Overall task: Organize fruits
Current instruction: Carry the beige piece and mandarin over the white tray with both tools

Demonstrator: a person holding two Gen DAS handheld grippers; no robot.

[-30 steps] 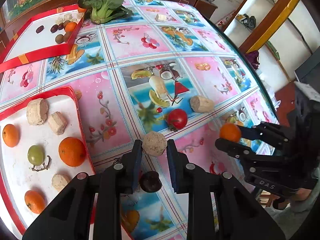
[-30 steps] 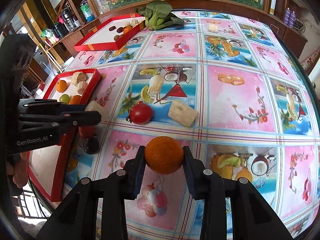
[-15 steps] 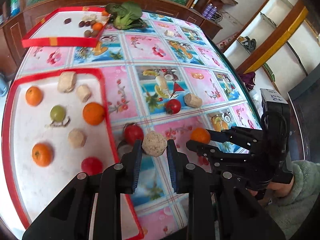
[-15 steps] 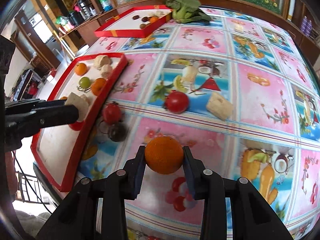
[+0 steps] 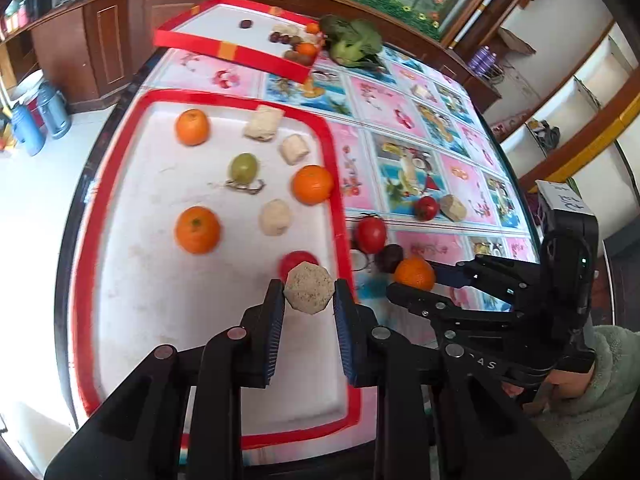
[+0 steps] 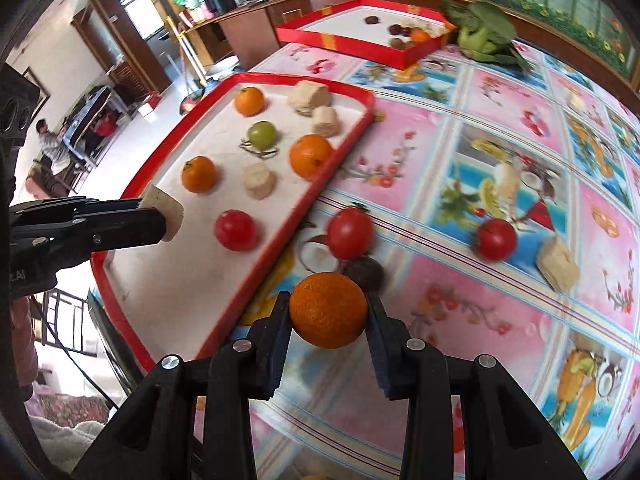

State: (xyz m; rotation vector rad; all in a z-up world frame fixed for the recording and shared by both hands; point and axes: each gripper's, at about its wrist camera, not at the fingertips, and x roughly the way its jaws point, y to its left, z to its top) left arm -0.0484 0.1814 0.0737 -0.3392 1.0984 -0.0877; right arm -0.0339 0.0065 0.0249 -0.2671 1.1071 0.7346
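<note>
My left gripper (image 5: 309, 306) is shut on a beige biscuit-like piece (image 5: 309, 293) and holds it above the near part of the red-rimmed white tray (image 5: 160, 320). The tray holds oranges (image 5: 313, 184), a green fruit (image 5: 242, 167), a red tomato (image 6: 235, 230) and beige pieces (image 5: 275, 217). My right gripper (image 6: 328, 334) is shut on an orange (image 6: 328, 310) over the tablecloth, just right of the tray's rim (image 6: 280, 252). On the cloth lie two tomatoes (image 6: 349, 233) (image 6: 496, 239), a dark fruit (image 6: 366, 274) and a beige piece (image 6: 558, 268).
A second red tray (image 5: 236, 46) with small fruits sits at the far end, with a leafy green vegetable (image 5: 352, 42) beside it. The table's near edge (image 5: 280, 468) is just below the grippers. Shelves stand to the right (image 5: 580, 92).
Both grippers have moved left with their loads. The left one now hangs over the white tray; the right one has come close to the tray's right rim.
</note>
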